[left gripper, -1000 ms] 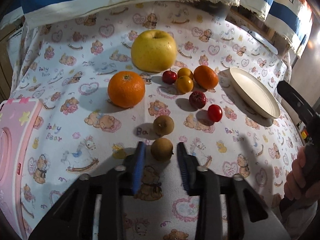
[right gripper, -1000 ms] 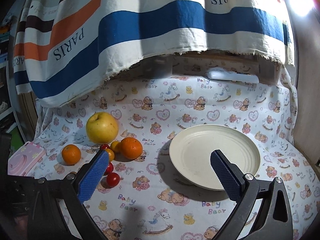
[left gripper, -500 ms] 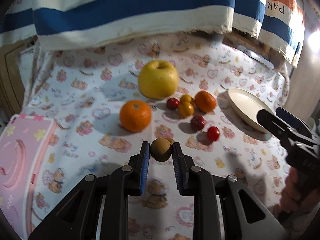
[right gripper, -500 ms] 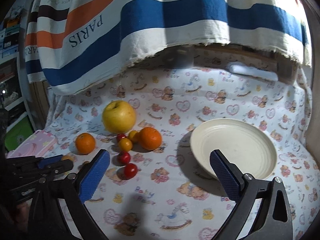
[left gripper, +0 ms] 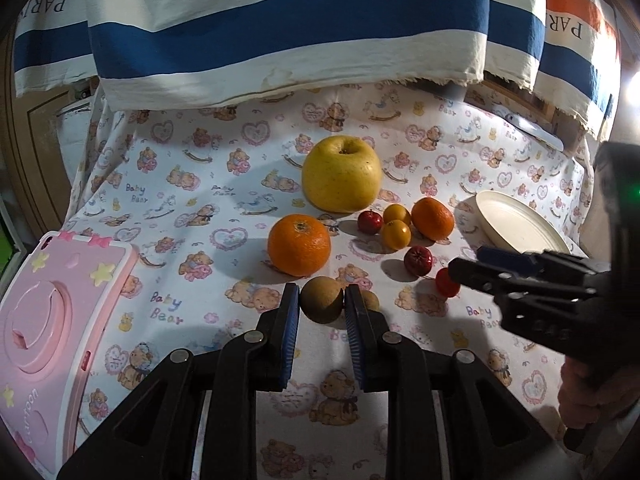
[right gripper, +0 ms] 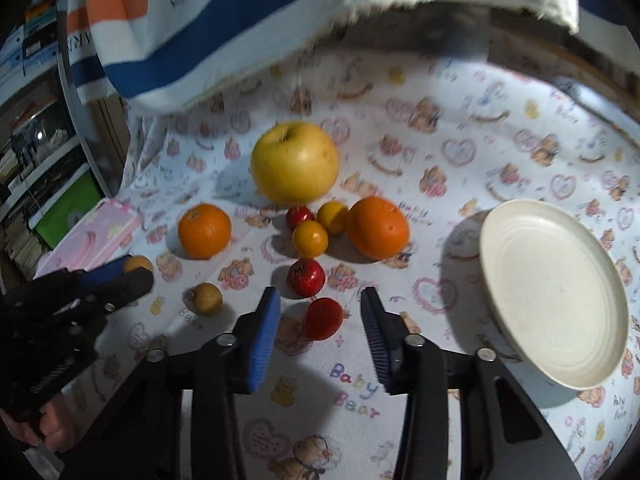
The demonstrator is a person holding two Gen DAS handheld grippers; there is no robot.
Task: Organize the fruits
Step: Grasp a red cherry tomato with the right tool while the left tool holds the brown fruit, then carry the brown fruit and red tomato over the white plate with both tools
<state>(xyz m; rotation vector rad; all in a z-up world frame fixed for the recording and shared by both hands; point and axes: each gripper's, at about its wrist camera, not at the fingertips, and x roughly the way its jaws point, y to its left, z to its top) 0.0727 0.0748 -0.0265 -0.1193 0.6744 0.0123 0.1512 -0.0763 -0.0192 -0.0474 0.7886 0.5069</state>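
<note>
My left gripper [left gripper: 322, 304] is shut on a small brown round fruit [left gripper: 322, 300], held a little above the cloth. A second brown fruit [right gripper: 207, 298] lies beside it. My right gripper [right gripper: 320, 314] points down over a red cherry tomato [right gripper: 323, 318]. Its jaws are closing with the tomato between them, and a gap shows on both sides. Beyond lie a yellow apple [right gripper: 295, 162], an orange [right gripper: 204, 231], a mandarin [right gripper: 378, 227], two small yellow fruits [right gripper: 310, 239] and two small dark red fruits [right gripper: 305, 278]. A cream plate [right gripper: 560, 300] sits at the right.
A pink plastic case [left gripper: 52, 320] lies at the left edge of the bear-print cloth [left gripper: 200, 208]. A striped "PARIS" towel [left gripper: 280, 28] hangs across the back. In the left wrist view a hand [left gripper: 592, 392] holds the right gripper [left gripper: 500, 272].
My left gripper has shut on the brown fruit and lifted it slightly. My right gripper has swung left from the plate to the cherry tomato, and its jaws have narrowed.
</note>
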